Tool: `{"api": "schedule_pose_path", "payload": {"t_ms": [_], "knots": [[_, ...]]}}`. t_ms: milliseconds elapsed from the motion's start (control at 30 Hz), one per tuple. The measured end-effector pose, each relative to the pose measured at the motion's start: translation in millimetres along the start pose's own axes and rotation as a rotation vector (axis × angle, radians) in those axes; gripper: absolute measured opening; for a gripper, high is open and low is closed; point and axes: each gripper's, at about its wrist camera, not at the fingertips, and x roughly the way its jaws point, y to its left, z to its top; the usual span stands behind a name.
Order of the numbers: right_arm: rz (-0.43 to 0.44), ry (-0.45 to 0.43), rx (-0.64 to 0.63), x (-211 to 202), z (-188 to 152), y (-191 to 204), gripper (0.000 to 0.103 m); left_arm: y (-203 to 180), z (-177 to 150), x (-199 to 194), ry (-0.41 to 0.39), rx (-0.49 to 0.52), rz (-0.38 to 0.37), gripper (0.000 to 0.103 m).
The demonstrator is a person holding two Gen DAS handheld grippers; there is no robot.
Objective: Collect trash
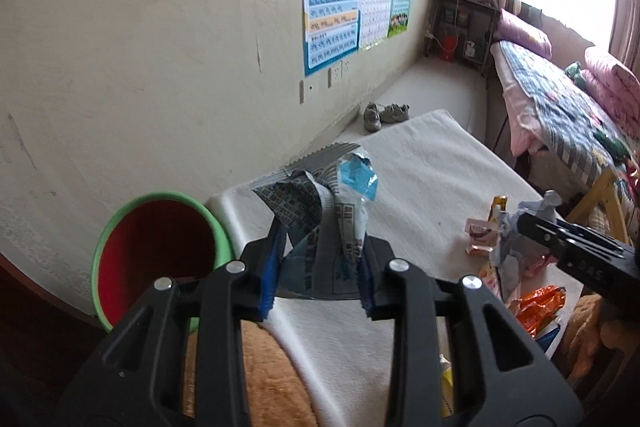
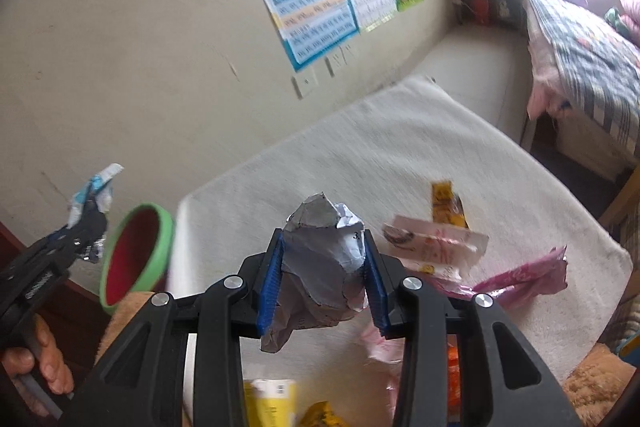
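While both tools clamp wrappers, only the left view shows shoes (image 1: 386, 114); left tool (image 1: 320, 259), right tool (image 2: 325, 279).

- The lower part of the blue-and-grey wrapper (image 1: 320, 211) is hidden between the blue pads of the left gripper (image 1: 320, 267).
- The near rim of the green bin (image 1: 120, 227) is covered by the gripper body in the left wrist view; its bottom cannot be seen.
- The print on the wall charts (image 1: 332, 11) is too small and blurred to be read.
- The crumpled grey paper (image 2: 324, 267) is partly masked by the right gripper (image 2: 324, 279); its printed text cannot be made out.
- The yellow packet (image 2: 272, 399) is cut off by the bottom edge.
- The hand (image 2: 44, 367) is cut by the left edge.
- The shelf contents (image 1: 456, 27) are too small to tell.
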Motion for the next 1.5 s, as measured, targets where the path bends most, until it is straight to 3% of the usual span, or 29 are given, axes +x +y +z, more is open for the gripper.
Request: {"api": "schedule_pose_path", "payload": {"t_ms": [467, 800, 1500], "knots": [[0.053, -0.038, -0.124, -23, 15, 70, 0.037, 40, 14, -14, -0.056, -0.082, 0.025, 0.031], [0.103, -0.016, -0.206, -10, 17, 118, 0.037, 80, 13, -24, -0.088, -0.139, 0.082, 0.031], [0.205, 0.033, -0.328, 21, 18, 193, 0.038, 151, -3, -24, -0.072, -0.241, 0.203, 0.031]]}}
